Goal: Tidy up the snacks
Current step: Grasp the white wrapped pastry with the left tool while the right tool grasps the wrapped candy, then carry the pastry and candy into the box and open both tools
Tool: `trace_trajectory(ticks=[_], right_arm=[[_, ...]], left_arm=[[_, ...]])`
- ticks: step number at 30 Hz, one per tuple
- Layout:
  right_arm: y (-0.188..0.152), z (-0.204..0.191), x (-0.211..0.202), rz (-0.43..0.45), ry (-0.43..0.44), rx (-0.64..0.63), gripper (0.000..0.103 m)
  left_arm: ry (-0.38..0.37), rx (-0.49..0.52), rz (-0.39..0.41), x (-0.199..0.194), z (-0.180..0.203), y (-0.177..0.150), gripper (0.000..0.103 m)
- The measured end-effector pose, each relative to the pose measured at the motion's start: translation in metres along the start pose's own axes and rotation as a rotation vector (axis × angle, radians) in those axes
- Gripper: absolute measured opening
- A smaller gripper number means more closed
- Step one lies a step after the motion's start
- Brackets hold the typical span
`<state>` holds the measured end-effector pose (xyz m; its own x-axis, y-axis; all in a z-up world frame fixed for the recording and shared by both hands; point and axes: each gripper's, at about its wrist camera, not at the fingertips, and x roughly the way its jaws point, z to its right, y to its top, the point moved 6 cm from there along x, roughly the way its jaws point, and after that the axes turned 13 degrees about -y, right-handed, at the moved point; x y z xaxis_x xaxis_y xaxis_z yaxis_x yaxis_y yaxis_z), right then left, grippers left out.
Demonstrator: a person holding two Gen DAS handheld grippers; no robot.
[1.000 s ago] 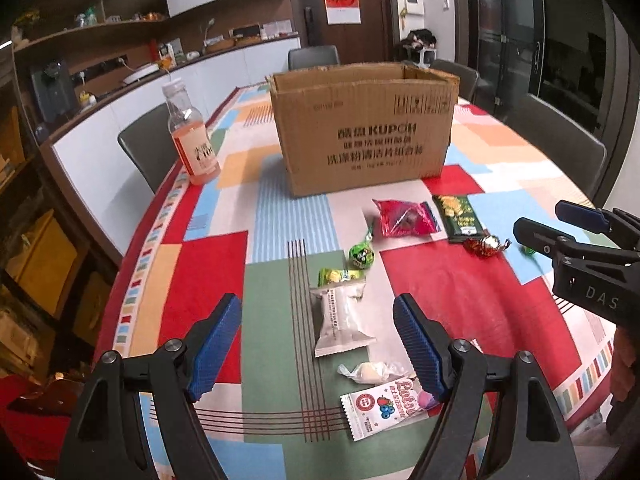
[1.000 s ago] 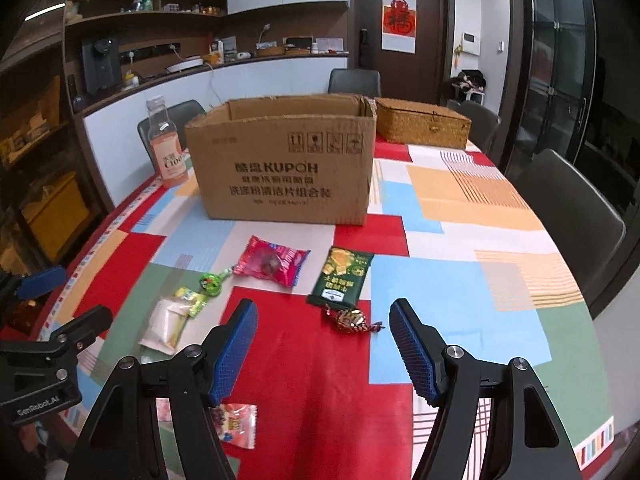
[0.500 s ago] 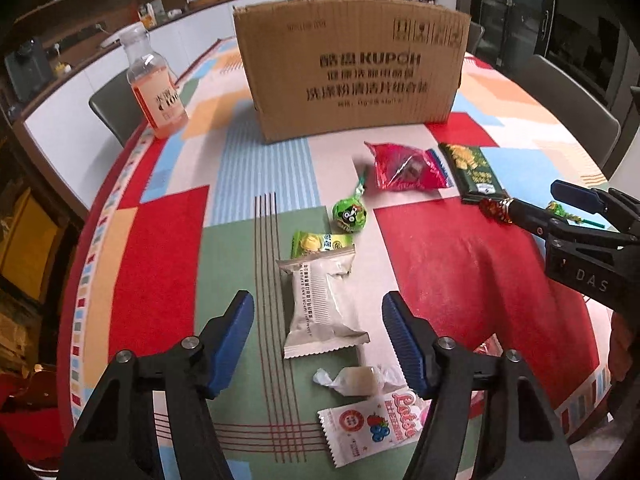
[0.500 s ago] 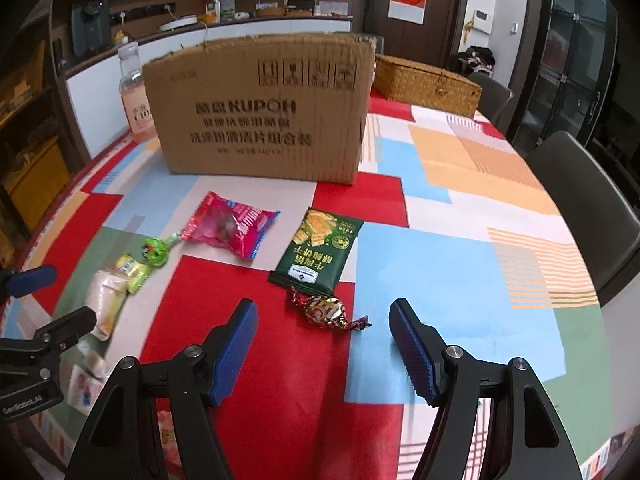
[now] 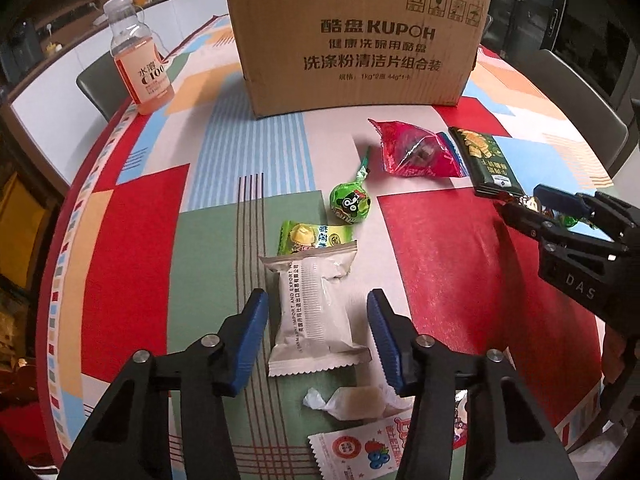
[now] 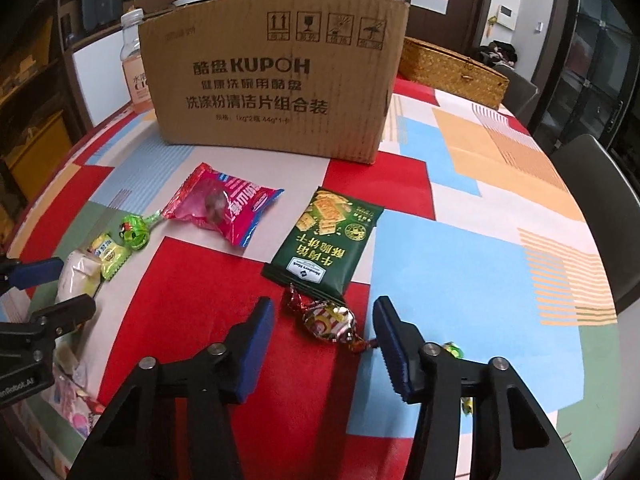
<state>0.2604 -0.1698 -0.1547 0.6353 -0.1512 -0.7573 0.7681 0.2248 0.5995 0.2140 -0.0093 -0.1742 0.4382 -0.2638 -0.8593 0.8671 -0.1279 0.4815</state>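
While both grippers sit low over the tablecloth (image 5: 132,216), neither one is pinching anything. Left gripper (image 5: 317,334) has its jaws spread wide with the white pack (image 5: 316,304) lying flat between the blue pads, not touching either as far as I can see. Right gripper (image 6: 324,344) is spread too, straddling the foil candy (image 6: 328,320), and its right pad looks just about at the candy's twisted tail.

Rest of the snacks are scattered in front of the box (image 5: 356,40): green lollipop (image 5: 351,204), yellow-green sachet (image 5: 312,236) tucked under the white pack's top edge, pink bag (image 5: 416,152), and green cracker pack (image 6: 326,240) just above the foil candy. A clear-wrapped candy (image 5: 356,400) and a strawberry sachet (image 5: 356,450) sit nearest the left gripper. Bottle (image 5: 140,60) stands left of the box.
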Motion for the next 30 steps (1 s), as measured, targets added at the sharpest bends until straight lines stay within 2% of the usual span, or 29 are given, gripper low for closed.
trace_trajectory(ticks=[5, 8, 14, 30], right_arm=[[-0.005, -0.005, 0.004, -0.032, 0.032, -0.004, 0.034], [-0.006, -0.008, 0.0, -0.03, 0.036, -0.012, 0.029], [-0.006, -0.012, -0.009, -0.018, 0.05, -0.02, 0.029], [0.012, -0.01, -0.06, 0.078, 0.084, 0.02, 0.029]], left_arm=[[-0.024, -0.005, -0.011, 0.004, 0.001, -0.001, 0.036], [-0.036, -0.014, -0.012, 0.004, 0.0, -0.003, 0.034], [-0.048, -0.019, 0.0, -0.002, 0.0, -0.004, 0.033], [-0.029, 0.042, 0.161, -0.06, 0.012, 0.008, 0.033]])
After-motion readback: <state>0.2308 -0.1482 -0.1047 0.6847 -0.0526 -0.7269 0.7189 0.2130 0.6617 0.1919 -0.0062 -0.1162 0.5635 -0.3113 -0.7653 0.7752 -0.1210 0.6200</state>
